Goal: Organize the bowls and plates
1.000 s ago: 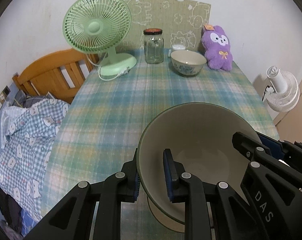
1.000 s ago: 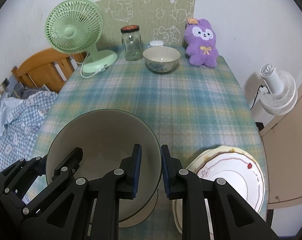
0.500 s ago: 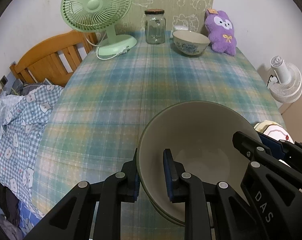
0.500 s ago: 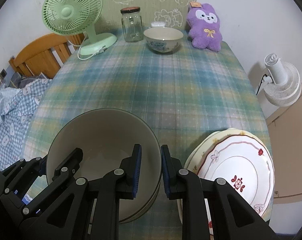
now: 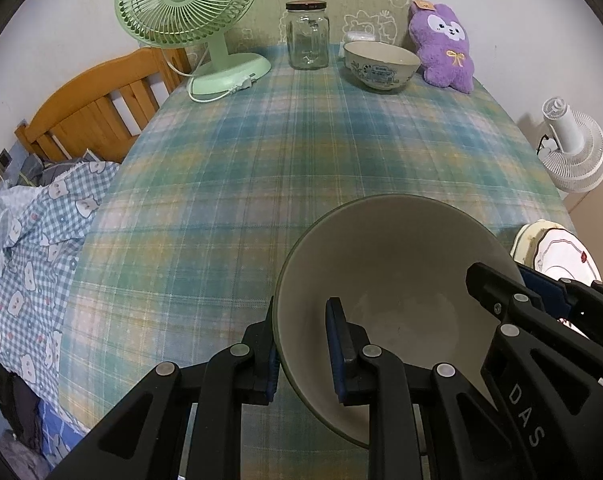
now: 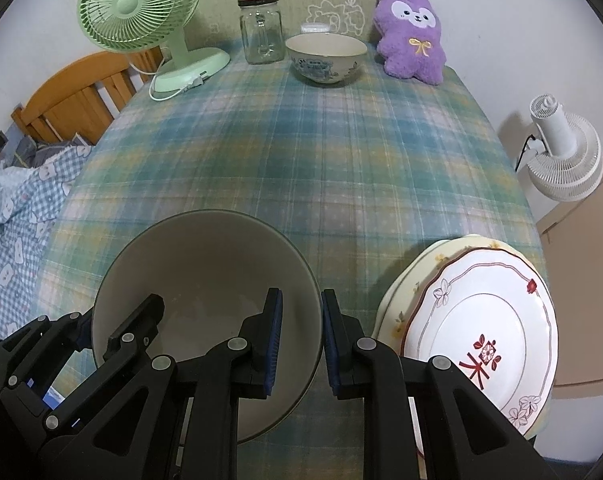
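Note:
A large beige bowl with a dark green rim (image 5: 401, 264) hangs low over the near end of the checked table. My left gripper (image 5: 301, 320) is shut on its left rim, one pad inside and one outside. My right gripper (image 6: 300, 308) is shut on its right rim (image 6: 205, 264) in the same way. A stack of plates (image 6: 481, 320), the top one white with red flowers, lies to the right of the bowl at the table's corner. A small blue-patterned bowl (image 5: 377, 66) stands at the far end.
At the far end stand a green desk fan (image 5: 189, 12), a glass jar (image 5: 307, 36) and a purple plush rabbit (image 5: 445, 48). A wooden bed frame (image 5: 93, 108) and checked bedding (image 5: 33, 240) lie left of the table. A white fan (image 5: 573, 148) stands on the right.
Both grippers have sunk with the bowl towards the table. A second bowl that showed beneath it is now covered by it. More of the plate stack shows.

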